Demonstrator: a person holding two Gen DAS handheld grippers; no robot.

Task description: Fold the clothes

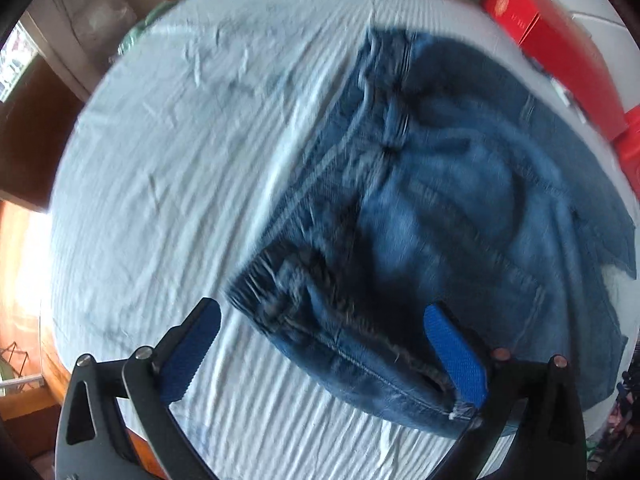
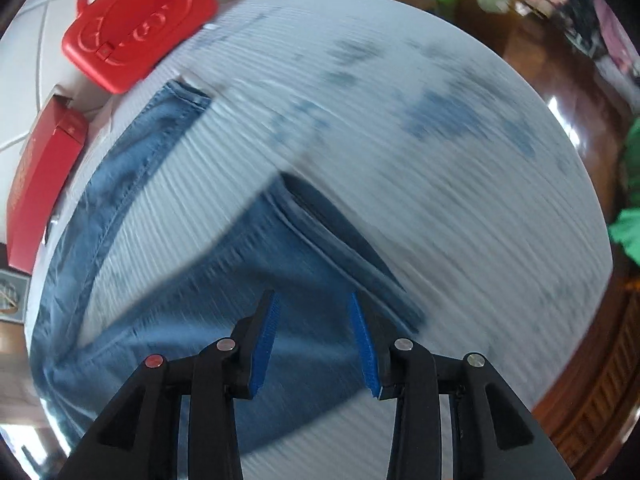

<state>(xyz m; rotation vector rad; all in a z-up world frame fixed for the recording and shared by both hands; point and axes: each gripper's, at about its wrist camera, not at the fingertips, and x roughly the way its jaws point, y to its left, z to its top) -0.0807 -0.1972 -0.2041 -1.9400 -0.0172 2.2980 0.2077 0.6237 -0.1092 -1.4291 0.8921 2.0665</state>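
Observation:
A pair of blue jeans (image 1: pixel 440 208) lies bunched on the white cloth of a round table (image 1: pixel 168 168). My left gripper (image 1: pixel 322 308) hangs above the near end of the jeans. It is wide open, with a dark folded edge of denim lying below and between its blue pads (image 1: pixel 456 356). In the right wrist view the jeans (image 2: pixel 224 288) spread to the left, one leg running up to a hem near the table's far left edge. My right gripper (image 2: pixel 313 300) is over the denim, its pads apart and nothing pinched between them. Both views are motion-blurred.
A red box (image 1: pixel 560 48) sits past the table's edge, and shows again as the red box (image 2: pixel 44 184) in the right wrist view. A red plastic case with a handle (image 2: pixel 136 24) lies beside it. Dark wooden furniture (image 2: pixel 580 160) rings the table. White cloth (image 2: pixel 460 200) stretches to the right.

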